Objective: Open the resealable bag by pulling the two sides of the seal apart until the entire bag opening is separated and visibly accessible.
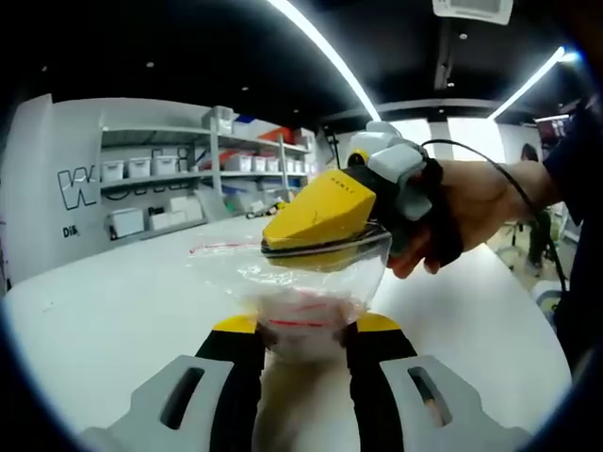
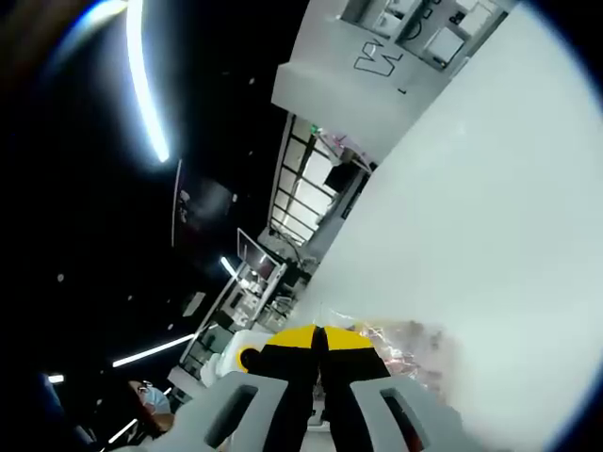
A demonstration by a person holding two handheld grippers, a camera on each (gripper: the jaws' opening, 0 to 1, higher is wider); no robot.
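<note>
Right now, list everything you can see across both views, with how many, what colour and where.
resealable bag: one, clear with red seal lines, held above the table between both claws
table: one, white, under the bag
shelves: one unit, grey, with white bins, behind the table
ceiling lights: several white strips overhead
hand: one, holding the right claw
left claw: black-yellow, shut on the bag's lower part
right claw: yellow, shut on the bag's top edge

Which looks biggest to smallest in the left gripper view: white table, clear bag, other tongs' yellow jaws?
1. White table
2. Clear plastic resealable bag
3. Right tongs, yellow jaws

The last two look close; nearness makes it unsure.
</note>
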